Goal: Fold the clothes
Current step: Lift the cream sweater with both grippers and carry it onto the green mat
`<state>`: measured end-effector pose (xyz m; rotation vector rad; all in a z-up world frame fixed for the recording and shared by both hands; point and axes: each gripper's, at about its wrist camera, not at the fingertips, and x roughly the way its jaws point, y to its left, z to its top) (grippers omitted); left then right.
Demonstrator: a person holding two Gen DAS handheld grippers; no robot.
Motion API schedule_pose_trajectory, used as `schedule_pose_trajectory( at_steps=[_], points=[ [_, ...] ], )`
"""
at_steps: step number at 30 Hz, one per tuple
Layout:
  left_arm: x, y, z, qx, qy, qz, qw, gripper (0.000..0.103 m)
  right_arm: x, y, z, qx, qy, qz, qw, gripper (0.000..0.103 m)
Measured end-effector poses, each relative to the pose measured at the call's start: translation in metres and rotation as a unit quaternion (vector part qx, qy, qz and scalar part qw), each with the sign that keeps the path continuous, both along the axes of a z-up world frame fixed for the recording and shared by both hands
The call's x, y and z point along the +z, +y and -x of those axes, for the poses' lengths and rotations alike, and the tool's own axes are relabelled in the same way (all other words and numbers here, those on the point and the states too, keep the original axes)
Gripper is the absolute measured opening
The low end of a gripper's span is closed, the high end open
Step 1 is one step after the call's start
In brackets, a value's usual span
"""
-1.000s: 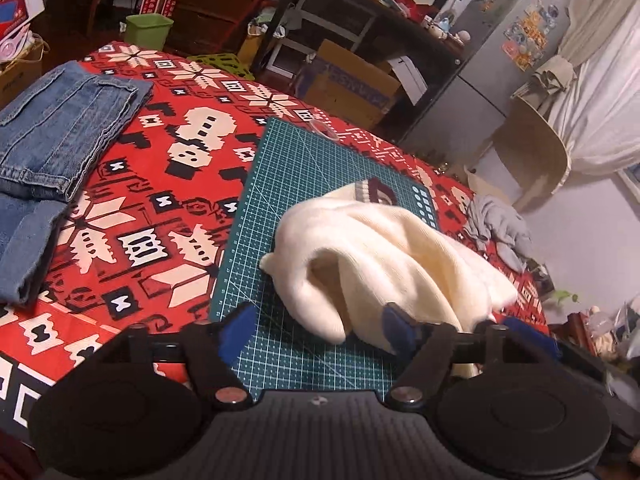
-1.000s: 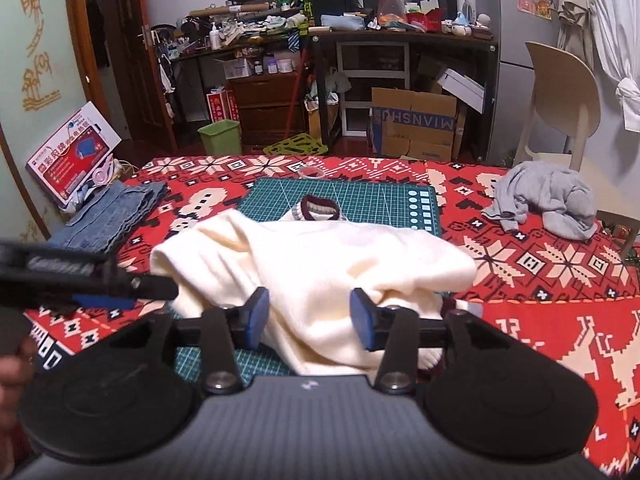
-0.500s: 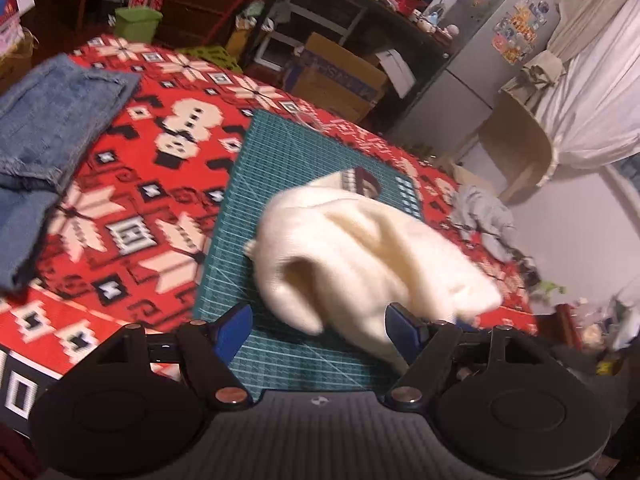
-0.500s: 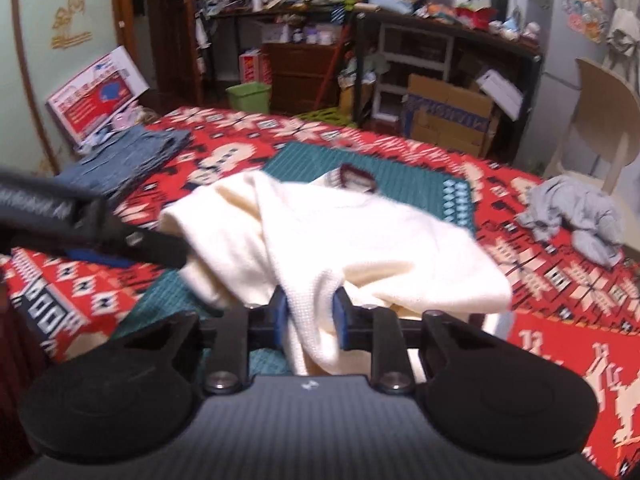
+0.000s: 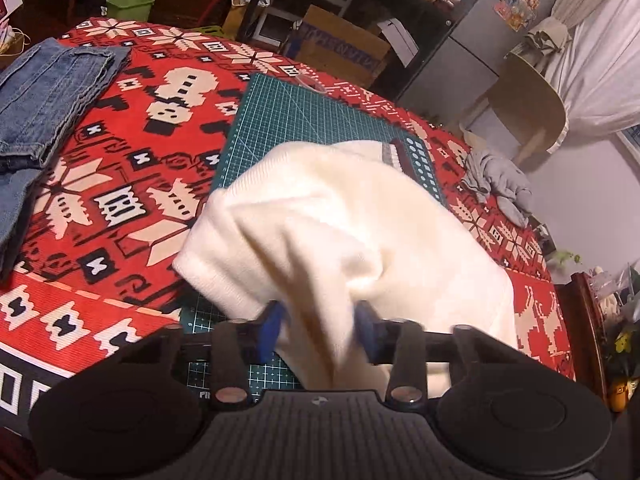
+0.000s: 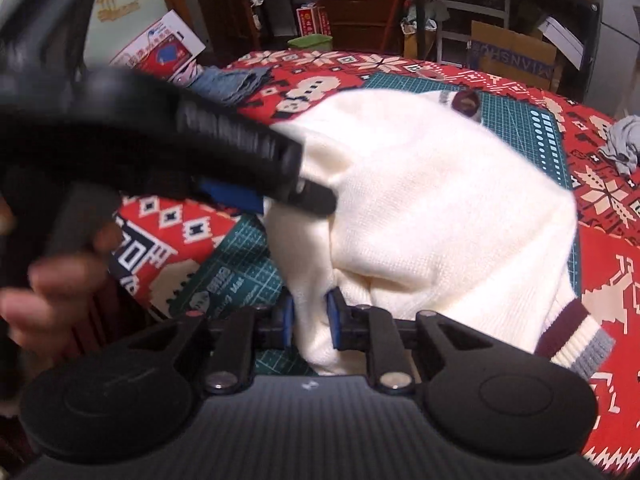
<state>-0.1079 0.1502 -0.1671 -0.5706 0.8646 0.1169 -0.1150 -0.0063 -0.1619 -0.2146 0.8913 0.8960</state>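
A cream knit sweater (image 5: 340, 220) lies bunched on the green cutting mat (image 5: 300, 120), over a red patterned cloth. My left gripper (image 5: 320, 330) is closing its jaws on a fold at the sweater's near edge, and the blue pads press the fabric between them. My right gripper (image 6: 311, 320) is shut on another fold of the sweater (image 6: 420, 200) near the hem. In the right wrist view the left gripper (image 6: 296, 200) reaches in from the left onto the sweater's side. A maroon-striped cuff (image 6: 568, 336) hangs at the lower right, and the collar (image 6: 464, 102) lies at the far end.
Folded blue jeans (image 5: 48, 88) lie at the far left of the table. A crumpled grey garment (image 5: 500, 176) sits at the right edge. A person's hand (image 6: 52, 292) holds the left gripper. A pale chair (image 5: 528, 108), boxes and shelves stand beyond the table.
Both grippers went from open to closed on folds of the sweater, the right one first, then the left. The right gripper dropped lower and nearer, and the sweater is pulled up and bunched.
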Motion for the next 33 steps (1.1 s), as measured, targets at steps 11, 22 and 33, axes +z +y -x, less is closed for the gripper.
schedule_pose_trajectory(
  at_steps=[11, 22, 33],
  points=[
    [-0.003, -0.001, 0.009, -0.003, -0.009, -0.008, 0.9999, 0.009, 0.047, -0.035, -0.008, -0.041, -0.028, -0.045, 0.998, 0.026],
    [-0.009, -0.002, 0.024, -0.019, 0.005, -0.041, 0.999, 0.009, 0.031, -0.072, -0.069, -0.171, -0.008, -0.04, 0.984, 0.041],
    [0.006, 0.007, 0.029, -0.018, 0.003, 0.03, 0.9994, 0.017, 0.001, -0.024, -0.044, -0.081, 0.036, -0.034, 0.995, 0.019]
  ],
)
